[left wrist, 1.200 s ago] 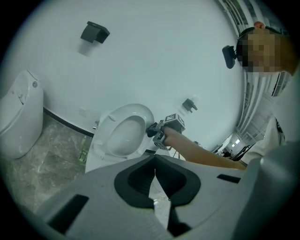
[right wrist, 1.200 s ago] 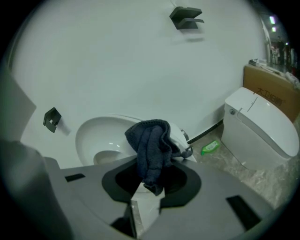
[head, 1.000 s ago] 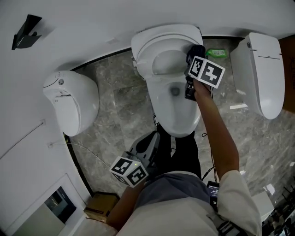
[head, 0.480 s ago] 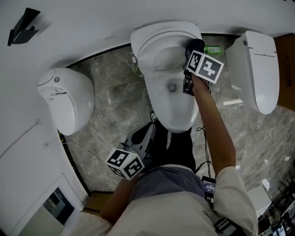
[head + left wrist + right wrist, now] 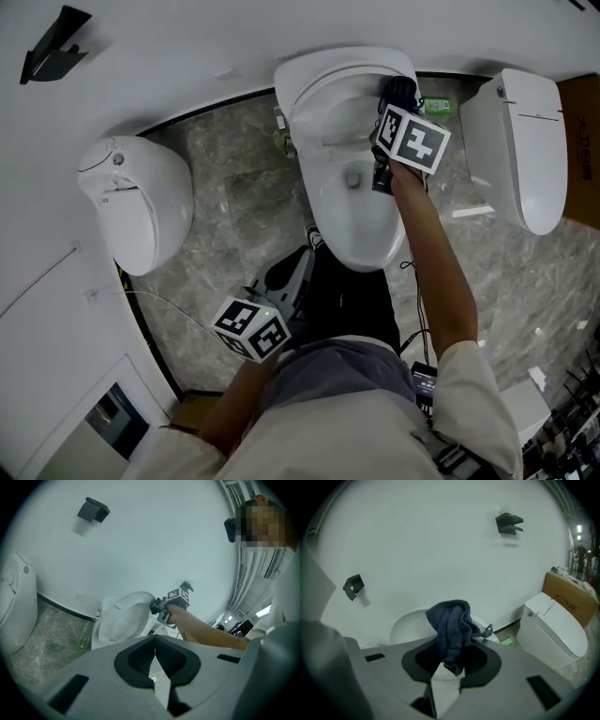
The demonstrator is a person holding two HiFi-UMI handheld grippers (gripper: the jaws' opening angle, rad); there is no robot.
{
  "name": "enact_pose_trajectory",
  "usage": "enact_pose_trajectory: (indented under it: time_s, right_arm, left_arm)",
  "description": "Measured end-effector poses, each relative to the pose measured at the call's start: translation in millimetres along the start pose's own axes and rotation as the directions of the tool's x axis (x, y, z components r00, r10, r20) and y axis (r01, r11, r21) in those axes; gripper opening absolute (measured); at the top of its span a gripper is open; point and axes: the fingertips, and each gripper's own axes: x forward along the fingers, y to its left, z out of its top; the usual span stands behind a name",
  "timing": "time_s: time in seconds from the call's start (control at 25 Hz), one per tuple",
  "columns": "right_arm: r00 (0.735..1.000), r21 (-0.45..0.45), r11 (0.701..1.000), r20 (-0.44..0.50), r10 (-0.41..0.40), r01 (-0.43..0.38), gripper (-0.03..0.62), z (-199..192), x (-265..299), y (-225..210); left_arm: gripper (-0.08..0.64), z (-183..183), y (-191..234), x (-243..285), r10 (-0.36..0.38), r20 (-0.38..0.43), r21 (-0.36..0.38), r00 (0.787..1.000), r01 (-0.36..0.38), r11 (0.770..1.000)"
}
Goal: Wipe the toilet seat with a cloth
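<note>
A white toilet [image 5: 361,211] stands against the wall with its lid [image 5: 323,89] up. My right gripper [image 5: 394,111] is over the toilet's right rear rim, shut on a dark blue cloth [image 5: 401,89]. In the right gripper view the bunched cloth [image 5: 452,627] sticks up from the shut right gripper [image 5: 451,668], with the toilet [image 5: 405,627] behind it. My left gripper [image 5: 302,267] hangs low by the person's legs, in front of the toilet. It is shut and holds nothing [image 5: 154,660]. The left gripper view shows the toilet [image 5: 123,620] and the right gripper [image 5: 161,605] beside it.
Two more white toilets flank the middle one, one at the left [image 5: 136,202] and one at the right [image 5: 520,150]. A green packet [image 5: 439,105] lies on the marble floor by the wall. Cables run across the floor [image 5: 412,281]. A cardboard box [image 5: 572,595] stands far right.
My right gripper has lifted a little with the cloth by the toilet's rear rim and rolled slightly. The left gripper has drifted a short way sideways, still shut.
</note>
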Motion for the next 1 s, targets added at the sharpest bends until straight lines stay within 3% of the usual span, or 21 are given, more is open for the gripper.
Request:
enact_pose_trajectory:
  time_s: [1.0]
  right_arm:
    - [0.994,-0.066,0.997,0.096,0.045,-0.039,0.081,3.5,-4.0,39.8]
  left_arm:
    - [0.009,-5.5,15.7,-16.8,0.013,0.015,-0.034,1.0,-0.013,0.999]
